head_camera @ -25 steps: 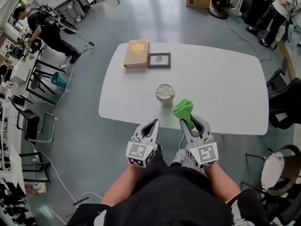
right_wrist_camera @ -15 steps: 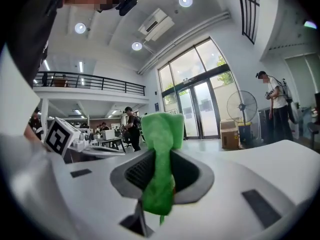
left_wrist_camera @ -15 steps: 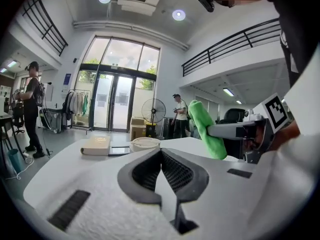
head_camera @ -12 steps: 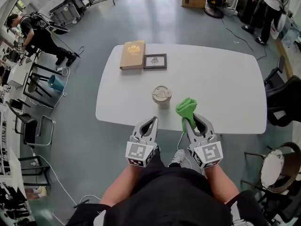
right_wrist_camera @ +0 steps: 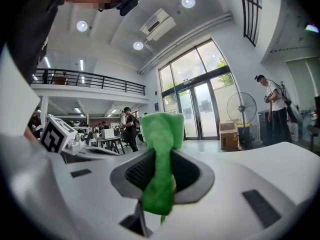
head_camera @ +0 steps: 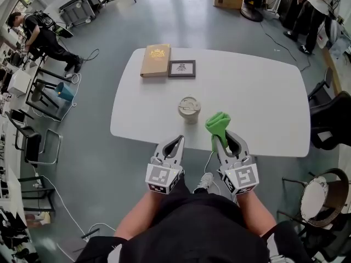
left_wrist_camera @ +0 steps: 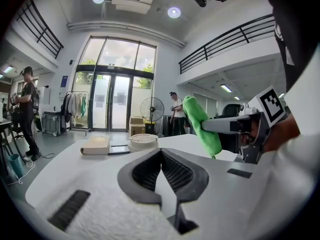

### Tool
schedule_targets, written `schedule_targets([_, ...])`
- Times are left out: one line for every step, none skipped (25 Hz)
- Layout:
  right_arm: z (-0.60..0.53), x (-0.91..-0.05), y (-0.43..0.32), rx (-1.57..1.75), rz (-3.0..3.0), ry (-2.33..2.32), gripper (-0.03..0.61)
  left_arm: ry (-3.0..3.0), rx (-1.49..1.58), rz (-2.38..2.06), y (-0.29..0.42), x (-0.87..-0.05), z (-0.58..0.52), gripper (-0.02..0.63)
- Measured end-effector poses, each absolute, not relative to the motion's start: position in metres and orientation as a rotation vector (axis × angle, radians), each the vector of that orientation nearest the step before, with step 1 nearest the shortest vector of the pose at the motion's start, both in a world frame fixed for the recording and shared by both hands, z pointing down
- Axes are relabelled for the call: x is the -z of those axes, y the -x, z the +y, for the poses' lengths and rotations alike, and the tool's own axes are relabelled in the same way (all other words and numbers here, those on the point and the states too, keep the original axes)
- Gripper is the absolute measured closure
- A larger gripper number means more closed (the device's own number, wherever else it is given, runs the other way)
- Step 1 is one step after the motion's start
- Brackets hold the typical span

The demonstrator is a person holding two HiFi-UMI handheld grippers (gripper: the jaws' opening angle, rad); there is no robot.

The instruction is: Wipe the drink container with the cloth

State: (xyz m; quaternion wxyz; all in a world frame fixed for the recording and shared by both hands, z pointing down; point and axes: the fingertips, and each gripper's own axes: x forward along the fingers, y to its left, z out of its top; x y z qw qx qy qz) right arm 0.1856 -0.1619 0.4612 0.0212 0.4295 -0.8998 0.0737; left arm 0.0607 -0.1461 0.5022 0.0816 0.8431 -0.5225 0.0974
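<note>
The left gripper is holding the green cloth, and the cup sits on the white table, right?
No, the right gripper holds the green cloth, as the right gripper view shows. The cup does sit on the white table.

My left gripper (left_wrist_camera: 161,156): I read the jaws as pressed together, nothing between them. Beyond the tips, a white counter (left_wrist_camera: 172,140) carries the lidded drink container (left_wrist_camera: 143,142). A tan book (left_wrist_camera: 96,145) and a small dark frame (left_wrist_camera: 119,149) lie side by side to its left. The right gripper (left_wrist_camera: 220,125) reaches in from the right, jaws clamped on a green cloth (left_wrist_camera: 202,126), apart from the container. A standing fan (left_wrist_camera: 155,110) is near the glass doors behind.
</note>
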Motion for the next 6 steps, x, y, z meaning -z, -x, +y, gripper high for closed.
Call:
schedule_targets([-0.1618,-0.4615,-0.1861,-0.227,-2.789,-1.333,0.480,-2.521,-0.294,-1.560,-0.0616,-0.5021,-0.1455,0.604])
schedule_targets([-0.1616,-0.4619,-0.1868,-0.226,-2.786,-1.336,0.480,-2.522,-0.298,-1.555,-0.0628,-0.5023,-0.1450,0.604])
schedule_targets([-0.1614,-0.4625,-0.1877,-0.227,-2.784,-1.338,0.480,-2.521,-0.302,-1.551,-0.0638,-0.5029,-0.1444,0.604])
schedule_targets([-0.1611,-0.4631,-0.1884,-0.227,-2.781,-1.339,0.480,-2.518,-0.305,-1.549,-0.0644,-0.5032,-0.1438,0.604])
schedule_targets([-0.1609,-0.4638,-0.1891,-0.227,-2.778,-1.340,0.480,-2.515,-0.307,-1.549,-0.0647,-0.5033,-0.1433,0.604])
schedule_targets([-0.1607,-0.4644,-0.1897,-0.228,-2.775,-1.341,0.480,-2.513,-0.310,-1.549,-0.0649,-0.5033,-0.1426,0.604])
